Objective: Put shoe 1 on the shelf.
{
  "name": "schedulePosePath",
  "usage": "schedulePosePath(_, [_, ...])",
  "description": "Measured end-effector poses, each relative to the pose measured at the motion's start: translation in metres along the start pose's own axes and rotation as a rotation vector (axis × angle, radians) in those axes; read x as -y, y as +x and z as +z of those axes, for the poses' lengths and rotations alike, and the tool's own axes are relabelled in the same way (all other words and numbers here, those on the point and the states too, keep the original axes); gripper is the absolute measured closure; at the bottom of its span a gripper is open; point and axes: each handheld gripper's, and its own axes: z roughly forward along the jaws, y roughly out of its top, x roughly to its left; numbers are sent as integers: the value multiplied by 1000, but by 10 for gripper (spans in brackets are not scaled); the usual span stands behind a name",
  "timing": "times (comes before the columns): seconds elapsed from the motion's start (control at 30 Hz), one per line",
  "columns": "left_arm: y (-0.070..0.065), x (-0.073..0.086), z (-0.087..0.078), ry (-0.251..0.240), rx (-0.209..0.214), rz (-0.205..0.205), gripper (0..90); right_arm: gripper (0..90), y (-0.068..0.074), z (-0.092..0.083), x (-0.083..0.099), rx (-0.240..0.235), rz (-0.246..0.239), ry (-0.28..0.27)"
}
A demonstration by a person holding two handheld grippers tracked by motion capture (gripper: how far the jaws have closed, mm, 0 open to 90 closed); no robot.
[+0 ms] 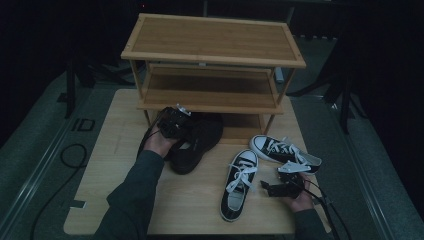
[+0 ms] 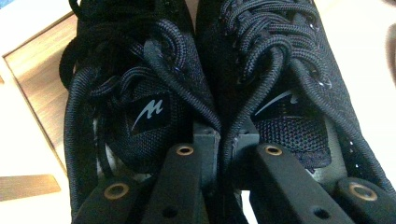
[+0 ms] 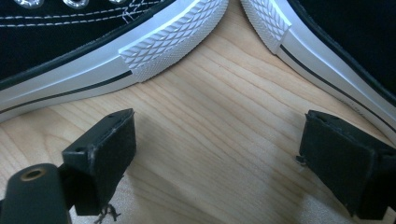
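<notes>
Left tongs (image 2: 218, 140) clamping black sneakers (image 1: 195, 142), shoe rack (image 1: 212, 55) behind

A wooden shoe rack (image 1: 212, 47) with three shelves is standing at the far side of the light wooden table (image 1: 115, 150). A pair of black-and-white canvas sneakers (image 1: 240, 182) is lying on the table's right half, toes nearly meeting. A black cable (image 1: 72, 157) is trailing over the grey floor (image 1: 30, 145) to the left.
</notes>
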Motion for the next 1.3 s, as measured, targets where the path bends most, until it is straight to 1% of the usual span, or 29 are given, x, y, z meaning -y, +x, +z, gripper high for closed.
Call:
schedulePosePath(0.03, [0, 0, 1, 2, -5, -9, 845, 108, 0, 0, 0, 0, 0, 0])
schedulePosePath(0.1, [0, -1, 2, 4, -12, -13, 844, 108, 0, 0, 0, 0, 0, 0])
schedulePosePath(0.13, [-2, -1, 5, 10, -27, -3, 844, 107, 0, 0, 0, 0, 0, 0])
schedulePosePath(0.2, [-3, -1, 8, 24, -41, 13, 843, 108, 0, 0, 0, 0, 0, 0])
schedulePosePath(0.23, [-3, 0, 9, 18, -44, 11, 842, 108, 0, 0, 0, 0, 0, 0])
schedulePosePath(0.27, [-2, 0, 9, 12, -40, 0, 842, 107, 0, 0, 0, 0, -1, 0])
schedulePosePath(0.37, [0, 1, 9, 6, -48, -22, 843, 107, 0, 0, 0, 1, -1, 0])
schedulePosePath(0.47, [-1, 0, 11, 2, -68, -43, 843, 108, 0, 0, 0, 0, 0, 0])
schedulePosePath(0.5, [-1, 0, 11, 2, -68, -43, 843, 108, 0, 0, 0, 0, 0, 0])
schedulePosePath(0.53, [-1, -1, 12, 0, -82, -54, 843, 107, 0, 0, 0, 0, 0, 0])
schedulePosePath(0.63, [-1, -3, 13, 3, -104, -71, 842, 107, 0, 0, 0, 1, -1, 0])
schedulePosePath(0.93, [-5, -7, 15, 10, -141, -124, 841, 108, 0, 0, 0, 1, -1, 0])
schedulePosePath(1.0, [-6, -8, 16, 11, -153, -127, 841, 107, 0, 0, 0, 0, -1, 0])
schedulePosePath(1.13, [-7, -8, 16, 6, -162, -116, 835, 108, 0, 0, 0, 0, 0, 0])
schedulePosePath(1.27, [-7, -6, 16, 3, -172, -100, 768, 107, 0, 0, 0, 0, 0, 0])
schedulePosePath(1.3, [-7, -6, 16, 1, -175, -94, 733, 108, 0, 0, 0, 0, 0, 0])
